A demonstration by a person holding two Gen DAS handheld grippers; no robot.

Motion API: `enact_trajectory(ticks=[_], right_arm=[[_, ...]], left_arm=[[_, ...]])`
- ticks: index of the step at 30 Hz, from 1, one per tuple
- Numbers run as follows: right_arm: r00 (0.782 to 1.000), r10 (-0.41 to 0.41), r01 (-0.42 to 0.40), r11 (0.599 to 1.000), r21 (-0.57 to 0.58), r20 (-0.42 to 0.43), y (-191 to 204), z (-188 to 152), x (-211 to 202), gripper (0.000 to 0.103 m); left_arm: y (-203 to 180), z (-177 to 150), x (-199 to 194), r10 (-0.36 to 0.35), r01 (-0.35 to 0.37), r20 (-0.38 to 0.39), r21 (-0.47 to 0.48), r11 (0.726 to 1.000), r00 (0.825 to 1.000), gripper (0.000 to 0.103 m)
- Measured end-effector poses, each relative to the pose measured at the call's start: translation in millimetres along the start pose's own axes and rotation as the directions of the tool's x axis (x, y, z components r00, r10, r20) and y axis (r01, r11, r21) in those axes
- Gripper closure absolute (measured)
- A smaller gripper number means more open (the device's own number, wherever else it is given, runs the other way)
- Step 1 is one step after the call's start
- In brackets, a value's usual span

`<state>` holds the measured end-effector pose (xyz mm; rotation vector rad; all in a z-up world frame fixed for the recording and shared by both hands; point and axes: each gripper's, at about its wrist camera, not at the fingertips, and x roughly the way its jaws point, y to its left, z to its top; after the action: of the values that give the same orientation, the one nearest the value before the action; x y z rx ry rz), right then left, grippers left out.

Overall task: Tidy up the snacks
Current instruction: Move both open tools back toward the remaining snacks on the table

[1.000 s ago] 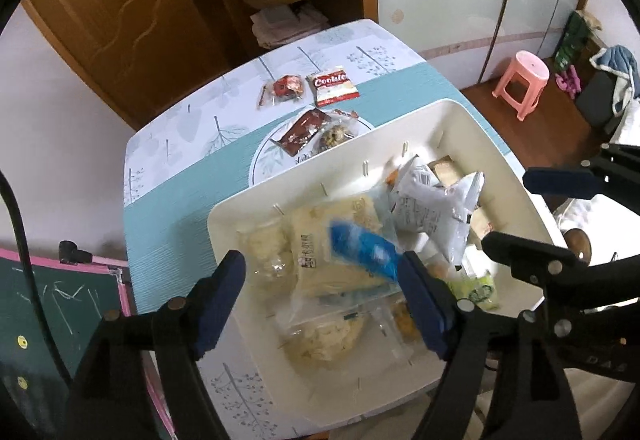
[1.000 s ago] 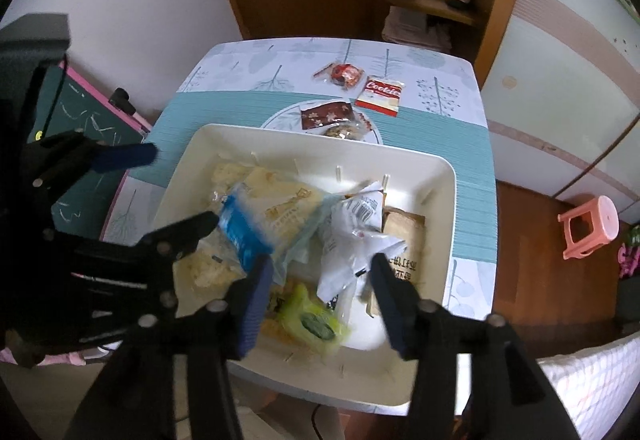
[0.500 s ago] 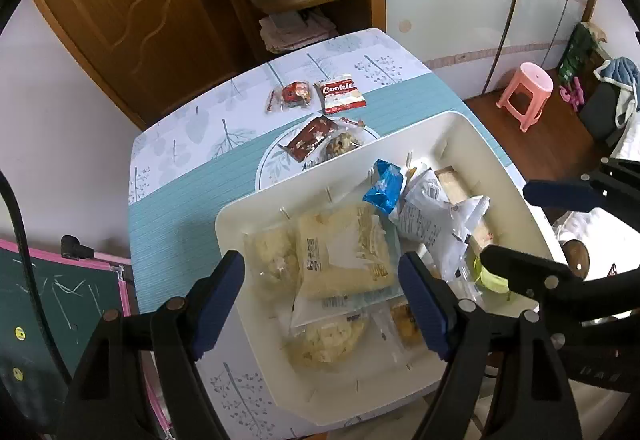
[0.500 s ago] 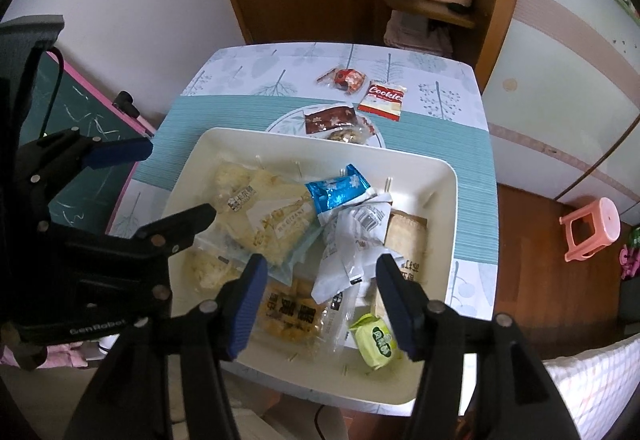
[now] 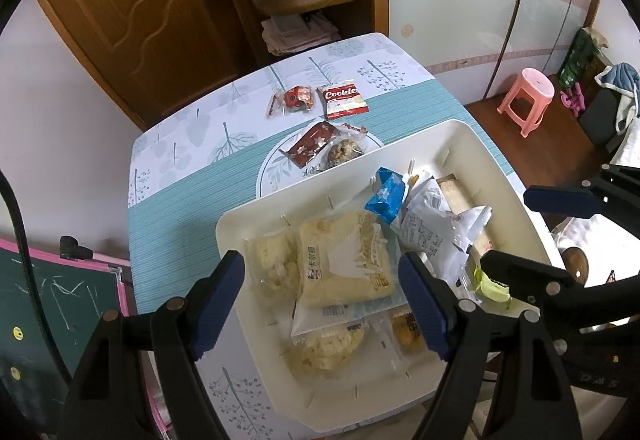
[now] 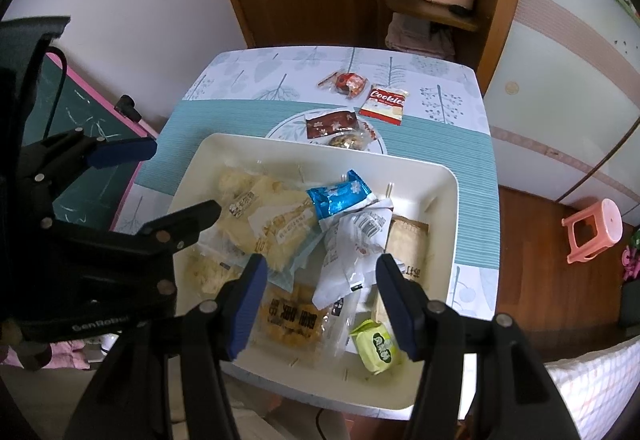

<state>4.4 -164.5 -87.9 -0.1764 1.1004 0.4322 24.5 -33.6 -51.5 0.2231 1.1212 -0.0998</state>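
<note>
A white tray (image 6: pixel 442 175) of snack packets sits on the counter's (image 6: pixel 472 159) near edge; the blue packet (image 6: pixel 340 197) lies on top.

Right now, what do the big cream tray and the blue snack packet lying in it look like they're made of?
Cream tray: probably molded plastic, smooth and semi-matte, with rounded corners and one-piece walls. Blue snack packet: looks like thin glossy plastic or foil film; it shows creases, bright glints and a crimped end seal.
</note>
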Motion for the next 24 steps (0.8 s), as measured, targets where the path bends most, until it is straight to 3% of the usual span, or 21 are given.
enact_trajectory(ticks=[15,24], right_arm=[[1.000,0.006,-0.006,1.000,0.023,0.002,-2,18,6,0.046],[0.997,-0.059,0.056,0.997,0.048,0.057,-18,53,4,0.046]], left_arm=[[15,19,11,-0.030,0.030,0.015,-0.052,0.998,0.999,0.025],[35,65,5,-0.005,0.012,0.117,-0.056,0.998,0.993,0.025]])
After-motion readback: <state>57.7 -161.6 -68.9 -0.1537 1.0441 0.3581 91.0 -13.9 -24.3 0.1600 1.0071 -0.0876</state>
